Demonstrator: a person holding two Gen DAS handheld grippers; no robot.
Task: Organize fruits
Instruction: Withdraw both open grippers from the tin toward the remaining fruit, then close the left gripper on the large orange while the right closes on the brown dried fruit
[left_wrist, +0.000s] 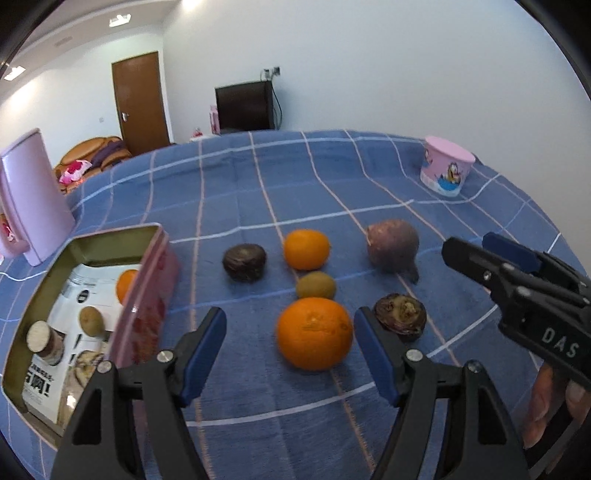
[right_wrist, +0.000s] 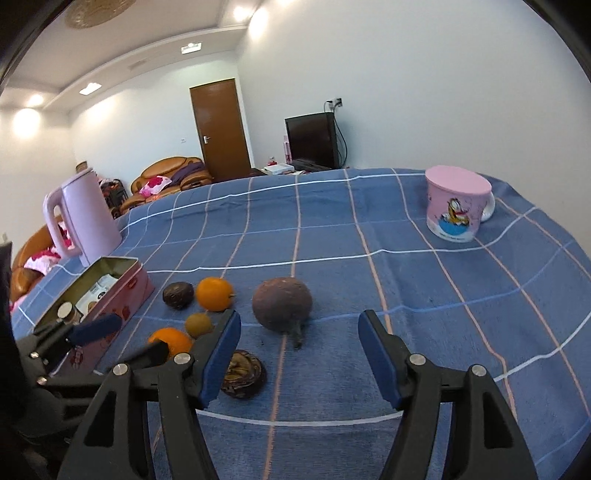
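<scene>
**Fruit laid out beside open tin**

Left wrist view: left claw (left_wrist: 290, 341) released, pads flanking the large orange (left_wrist: 314, 332) without touching. The tin (left_wrist: 147, 280) lies left of that orange, long axis running away from the camera.

Right wrist view: right claw (right_wrist: 299, 350) released, empty; the round brown fruit (right_wrist: 282, 302) sits beyond it, stem toward the camera.

Tin (left_wrist: 147, 280) at table's (left_wrist: 258, 177) left edge, kettle (left_wrist: 33, 199) behind it. Fruit cluster right of tin: near orange (left_wrist: 314, 332) in front, kiwi (left_wrist: 316, 285) behind it, far orange (left_wrist: 306, 248) behind that. Mug (left_wrist: 445, 164) far right, well apart. Inside tin: small orange (left_wrist: 125, 284), kiwi-like fruit (left_wrist: 91, 320).
</scene>
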